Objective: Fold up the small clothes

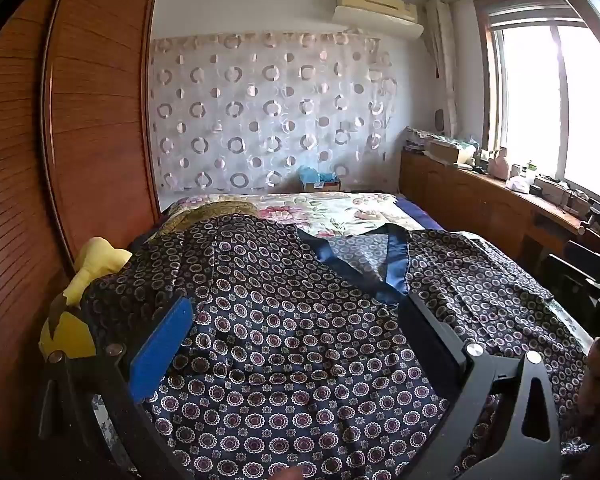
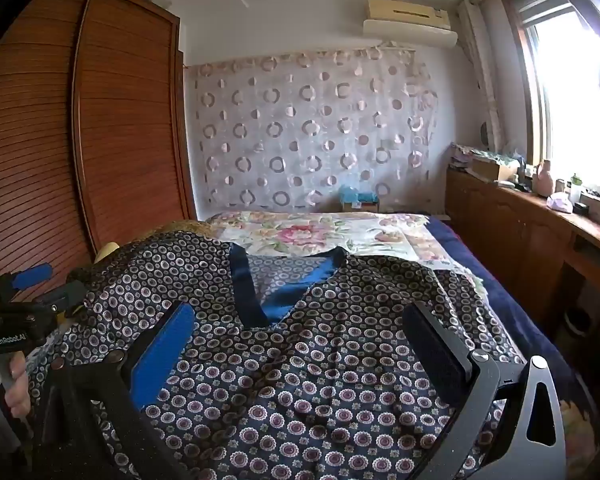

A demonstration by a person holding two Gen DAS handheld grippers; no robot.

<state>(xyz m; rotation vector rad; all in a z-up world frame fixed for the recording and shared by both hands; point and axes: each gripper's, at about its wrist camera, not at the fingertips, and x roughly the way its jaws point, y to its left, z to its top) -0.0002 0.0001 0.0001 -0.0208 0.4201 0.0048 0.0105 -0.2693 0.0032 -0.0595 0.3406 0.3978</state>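
On the bed (image 2: 496, 304) your silky, medallion-print top (image 1: 300, 340) lies spread out, satin V-neck up; both the left hand-held gripper (image 1: 296, 320) and right hand-held gripper (image 2: 300, 332) hover released, gripping nothing.

Blown-out window (image 1: 572, 112) glare, fisheye-warped dark corners

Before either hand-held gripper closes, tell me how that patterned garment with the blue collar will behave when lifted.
The patterned garment lies in soft wrinkles over the bed, so it will probably droop limply from one pinch. Its blue collar looks glossy, so the fabric may be slippery between the pads. It looks thin, likely light for its spread.
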